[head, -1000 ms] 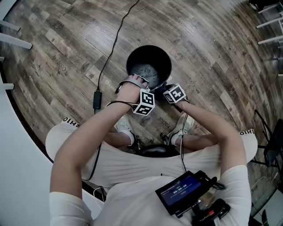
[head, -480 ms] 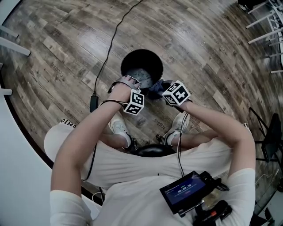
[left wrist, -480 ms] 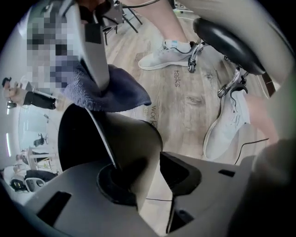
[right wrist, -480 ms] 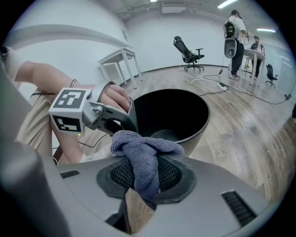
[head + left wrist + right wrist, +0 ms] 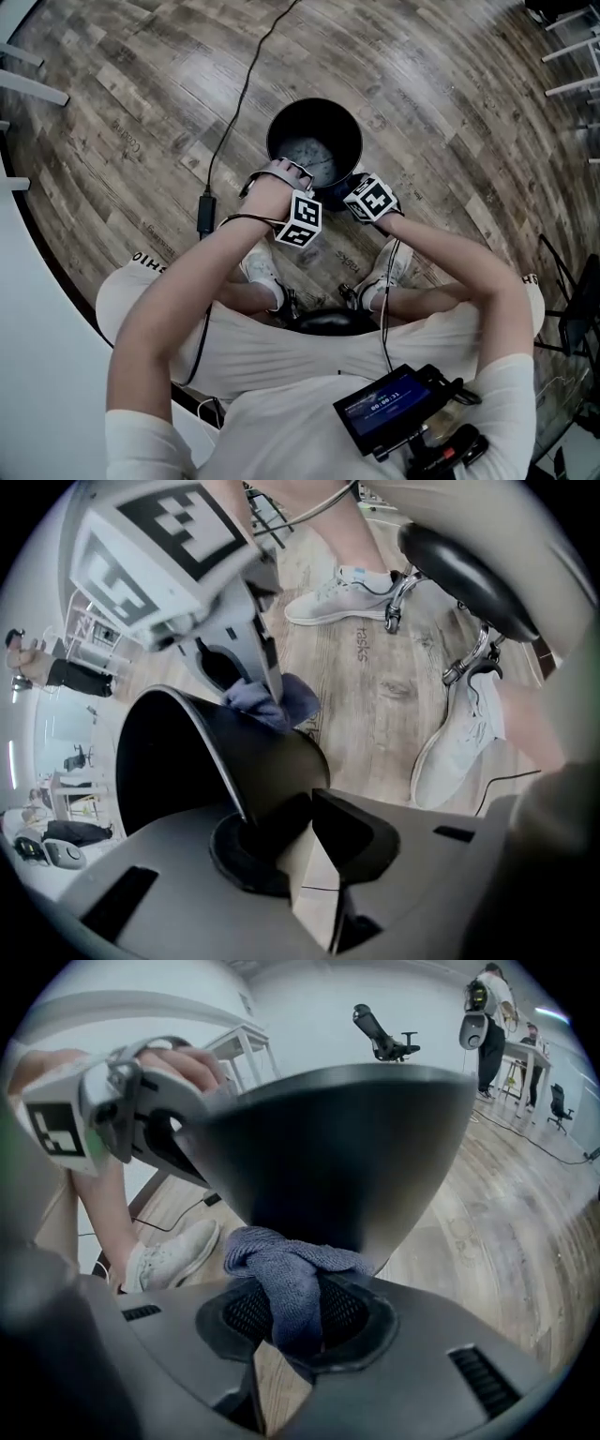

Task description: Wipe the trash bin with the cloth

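Grey-brown wood-plank floor [image 5: 450, 112]. Black round trash bin [image 5: 284, 127] stands on it just past the right claw [image 5: 286, 1326]. Black cable [image 5: 246, 80] lies left of the claw, running from beyond the bin back to a small black box [image 5: 203, 214]. Two white sneakers [image 5: 386, 267] planted behind the claw, near it, toward the person.

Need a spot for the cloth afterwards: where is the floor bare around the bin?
Bare wooden floor lies beyond the trash bin and to its right. Left of it runs a black cable. The near side is crowded with shoes and a stool.
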{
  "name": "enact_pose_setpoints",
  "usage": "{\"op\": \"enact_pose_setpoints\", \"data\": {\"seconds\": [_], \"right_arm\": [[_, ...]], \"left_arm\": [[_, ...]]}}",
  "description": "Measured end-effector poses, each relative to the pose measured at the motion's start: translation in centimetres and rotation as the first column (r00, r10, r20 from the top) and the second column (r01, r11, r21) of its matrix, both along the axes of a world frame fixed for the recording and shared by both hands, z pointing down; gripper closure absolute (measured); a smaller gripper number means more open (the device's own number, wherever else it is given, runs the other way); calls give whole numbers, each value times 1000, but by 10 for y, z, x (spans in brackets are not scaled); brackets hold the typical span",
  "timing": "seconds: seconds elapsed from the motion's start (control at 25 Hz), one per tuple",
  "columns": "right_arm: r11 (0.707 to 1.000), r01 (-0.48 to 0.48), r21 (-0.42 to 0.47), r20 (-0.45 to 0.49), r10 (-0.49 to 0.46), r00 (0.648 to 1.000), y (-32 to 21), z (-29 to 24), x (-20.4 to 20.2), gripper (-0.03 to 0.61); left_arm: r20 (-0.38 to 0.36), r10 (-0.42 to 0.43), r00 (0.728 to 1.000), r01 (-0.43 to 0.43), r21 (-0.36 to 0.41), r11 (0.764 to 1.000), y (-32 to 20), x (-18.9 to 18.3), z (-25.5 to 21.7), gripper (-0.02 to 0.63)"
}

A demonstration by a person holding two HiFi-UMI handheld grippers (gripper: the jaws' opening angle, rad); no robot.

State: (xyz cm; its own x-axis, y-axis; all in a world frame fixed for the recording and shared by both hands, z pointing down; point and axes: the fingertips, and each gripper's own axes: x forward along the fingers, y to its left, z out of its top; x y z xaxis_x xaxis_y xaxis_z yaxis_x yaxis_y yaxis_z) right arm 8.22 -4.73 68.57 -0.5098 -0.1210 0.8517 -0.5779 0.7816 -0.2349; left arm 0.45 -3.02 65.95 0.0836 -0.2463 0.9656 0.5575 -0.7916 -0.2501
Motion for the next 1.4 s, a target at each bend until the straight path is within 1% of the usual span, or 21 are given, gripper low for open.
{"op": "enact_pose_setpoints", "data": {"seconds": [0.08, 0.2, 0.36, 0.44, 0.56, 0.64, 0.72, 0.8, 0.84, 0.96, 1.08, 1.16, 1.32, 1.4], "right_arm": [[1000, 10, 17, -17, -10, 1000, -2, 29, 0, 474], [1000, -4, 29, -61, 6, 998, -2, 79, 5, 474], [999, -13, 31, -95, 16, 995, -5, 120, 4, 474], [998, -37, 42, -87, 41, 995, -6, 128, 6, 474], [999, -27, 21, -74, 28, 997, -5, 128, 5, 474], [1000, -7, 1, -101, 7, 995, -5, 125, 9, 474], [1000, 0, -6, -123, -1, 992, -4, 120, 12, 474], [1000, -3, -22, -99, 0, 995, 7, 111, 9, 474], [1000, 4, -31, -91, -6, 996, 13, 101, 7, 474], [998, 56, -10, -105, -56, 993, 22, 68, 11, 474], [996, 90, 19, -77, -89, 993, 26, 29, 9, 474], [995, 96, 39, -51, -94, 994, 28, -1, 5, 474], [997, 56, 55, 6, -56, 998, 31, -55, 0, 474], [998, 23, 60, 39, -25, 999, 31, -79, -3, 474]], "left_arm": [[-15, -32, 999, 32, -26, 999, 3, 3, 0, 538], [-41, -79, 996, 77, -61, 995, 7, 10, 0, 548], [-59, -101, 993, 95, -92, 991, 7, 15, -1, 554], [-63, -104, 993, 98, -100, 990, 8, 16, 0, 554], [-62, -108, 992, 102, -102, 990, 8, 16, 2, 555], [-69, -111, 991, 103, -112, 988, 10, 20, 3, 554], [-78, -107, 991, 94, -146, 985, 15, 22, 3, 554], [-74, -89, 993, 75, -180, 981, 21, 19, 2, 521], [-67, -75, 995, 62, -184, 981, 23, 17, 2, 500], [-27, -18, 999, 14, -144, 989, 21, 6, 3, 454], [11, 33, 999, -31, -104, 994, 14, -4, 2, 445], [28, 49, 998, -47, -83, 995, 8, -12, -1, 445], [51, 48, 998, -45, -46, 998, -6, -26, -2, 445], [56, 64, 996, -63, -19, 998, -10, -31, -1, 446]]}}
